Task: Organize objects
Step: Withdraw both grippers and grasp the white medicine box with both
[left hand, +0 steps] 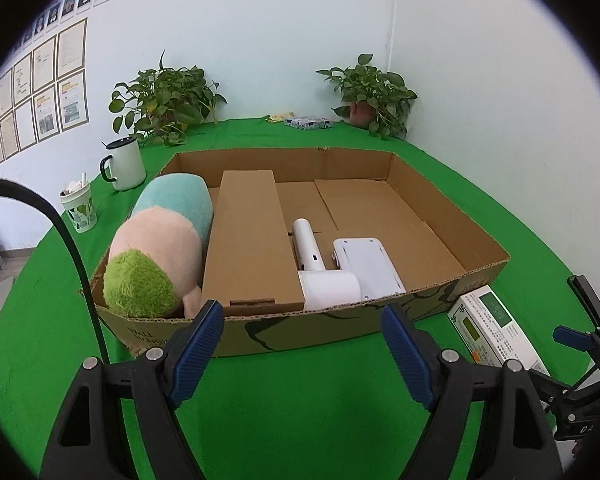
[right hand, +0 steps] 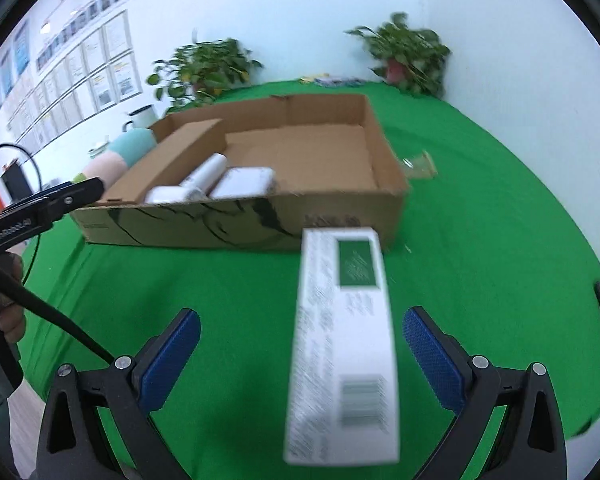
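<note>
Beyond the left claw [left hand: 302,320] with blue ribbed pads, a brown cardboard box [left hand: 440,216] printed with dark lines holds a green, pink and teal plush toy [left hand: 160,248]; the cloth [left hand: 300,400] under it is green.

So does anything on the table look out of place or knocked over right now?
Yes. A clear glass lies tipped on its side on the green cloth, just beyond the cardboard box's far right corner. Also, the white carton still sits outside the box, between the right tongs' open jaws.
</note>
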`<control>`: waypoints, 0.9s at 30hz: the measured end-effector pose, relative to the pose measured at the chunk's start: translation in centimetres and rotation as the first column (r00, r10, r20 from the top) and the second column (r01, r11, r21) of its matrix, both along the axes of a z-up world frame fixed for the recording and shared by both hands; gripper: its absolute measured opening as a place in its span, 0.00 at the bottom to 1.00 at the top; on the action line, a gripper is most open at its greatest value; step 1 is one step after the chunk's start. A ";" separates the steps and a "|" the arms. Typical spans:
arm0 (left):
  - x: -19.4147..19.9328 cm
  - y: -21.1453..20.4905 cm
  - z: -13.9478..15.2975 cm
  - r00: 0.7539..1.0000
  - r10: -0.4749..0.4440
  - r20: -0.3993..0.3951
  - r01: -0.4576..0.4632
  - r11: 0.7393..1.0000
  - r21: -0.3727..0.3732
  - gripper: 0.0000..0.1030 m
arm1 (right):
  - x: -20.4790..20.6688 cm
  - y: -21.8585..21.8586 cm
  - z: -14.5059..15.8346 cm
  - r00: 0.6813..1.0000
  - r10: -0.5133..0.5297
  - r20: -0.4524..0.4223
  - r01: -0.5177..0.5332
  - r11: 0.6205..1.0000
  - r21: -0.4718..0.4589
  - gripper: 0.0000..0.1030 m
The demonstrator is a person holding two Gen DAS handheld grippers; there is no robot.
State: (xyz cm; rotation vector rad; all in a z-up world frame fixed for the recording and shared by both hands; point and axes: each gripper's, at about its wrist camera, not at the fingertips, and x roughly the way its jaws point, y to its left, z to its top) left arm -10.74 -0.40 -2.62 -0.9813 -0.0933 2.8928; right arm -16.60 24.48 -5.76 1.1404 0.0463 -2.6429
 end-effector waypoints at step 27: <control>-0.9 3.3 -6.2 0.894 -0.374 0.247 0.207 0.833 0.513 0.78 | 4.2 -3.8 -3.5 0.979 0.190 0.079 -0.191 0.982 0.007 0.99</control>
